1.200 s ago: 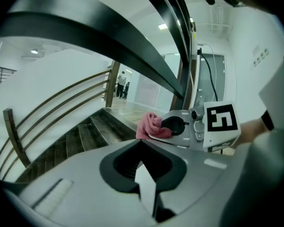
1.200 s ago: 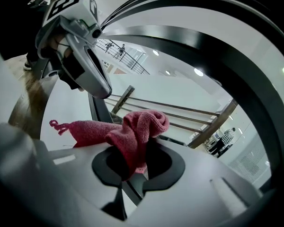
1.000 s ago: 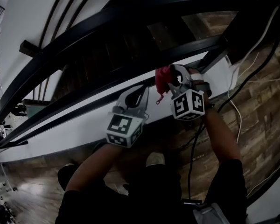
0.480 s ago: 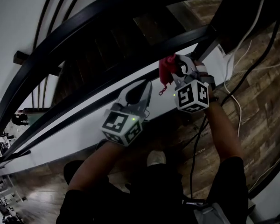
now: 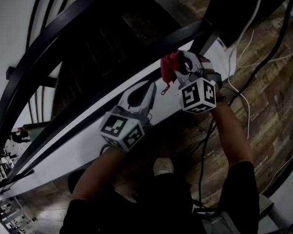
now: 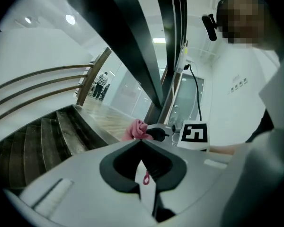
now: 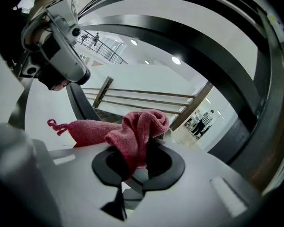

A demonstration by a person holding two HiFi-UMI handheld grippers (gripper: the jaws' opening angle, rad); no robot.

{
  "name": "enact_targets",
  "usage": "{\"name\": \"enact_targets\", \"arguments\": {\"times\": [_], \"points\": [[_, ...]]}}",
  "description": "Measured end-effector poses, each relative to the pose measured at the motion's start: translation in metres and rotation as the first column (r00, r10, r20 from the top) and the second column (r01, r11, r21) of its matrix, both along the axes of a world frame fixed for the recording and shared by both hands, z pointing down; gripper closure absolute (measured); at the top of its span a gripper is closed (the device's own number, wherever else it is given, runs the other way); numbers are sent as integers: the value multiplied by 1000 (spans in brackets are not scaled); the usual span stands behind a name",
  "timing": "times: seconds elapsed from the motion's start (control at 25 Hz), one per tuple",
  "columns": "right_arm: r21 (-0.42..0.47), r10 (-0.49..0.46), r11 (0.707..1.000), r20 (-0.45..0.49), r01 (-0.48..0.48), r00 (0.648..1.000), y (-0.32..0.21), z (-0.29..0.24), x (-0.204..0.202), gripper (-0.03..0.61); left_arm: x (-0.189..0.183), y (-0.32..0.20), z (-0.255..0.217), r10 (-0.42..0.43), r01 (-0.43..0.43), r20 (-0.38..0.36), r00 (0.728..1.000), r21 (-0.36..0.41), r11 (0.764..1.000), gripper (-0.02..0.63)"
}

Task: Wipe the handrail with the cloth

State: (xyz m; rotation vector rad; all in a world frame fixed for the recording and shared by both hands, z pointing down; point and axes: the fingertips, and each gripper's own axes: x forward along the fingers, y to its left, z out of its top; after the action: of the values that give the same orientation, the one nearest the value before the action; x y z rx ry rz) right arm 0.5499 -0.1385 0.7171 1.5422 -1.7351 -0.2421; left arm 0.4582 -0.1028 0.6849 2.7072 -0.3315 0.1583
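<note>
Head view: two grey plastic grippers, each with one marker cube. The right gripper (image 5: 179, 65) has one red cloth (image 5: 169, 66) at its tips, just beside the smooth, black, curved handrail (image 5: 136, 50).

Left gripper view: the left gripper (image 6: 141, 144) has its jaws together with nothing between them. The cloth shows bunched beyond them.

Right gripper view: the jaws are clamped on the nubbly, folded cloth, and one looped tail lies to the left.
</note>
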Motion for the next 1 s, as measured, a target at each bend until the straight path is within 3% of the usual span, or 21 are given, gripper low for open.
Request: {"name": "enact_targets", "arguments": {"times": [0.48, 0.68, 0.8, 1.0], "points": [[14, 72, 997, -50, -72, 996, 5, 0, 24, 532, 17, 10, 7, 51, -52, 40, 998, 17, 999, 615], [41, 104, 994, -206, -98, 973, 11, 2, 34, 532, 20, 18, 14, 66, -68, 62, 996, 24, 997, 615], [48, 142, 990, -231, -135, 962, 12, 4, 40, 532, 19, 19, 14, 66, -71, 75, 995, 59, 996, 615], [28, 168, 986, -298, -167, 940, 20, 7, 45, 532, 15, 24, 9, 57, -60, 76, 995, 40, 997, 615]]}}
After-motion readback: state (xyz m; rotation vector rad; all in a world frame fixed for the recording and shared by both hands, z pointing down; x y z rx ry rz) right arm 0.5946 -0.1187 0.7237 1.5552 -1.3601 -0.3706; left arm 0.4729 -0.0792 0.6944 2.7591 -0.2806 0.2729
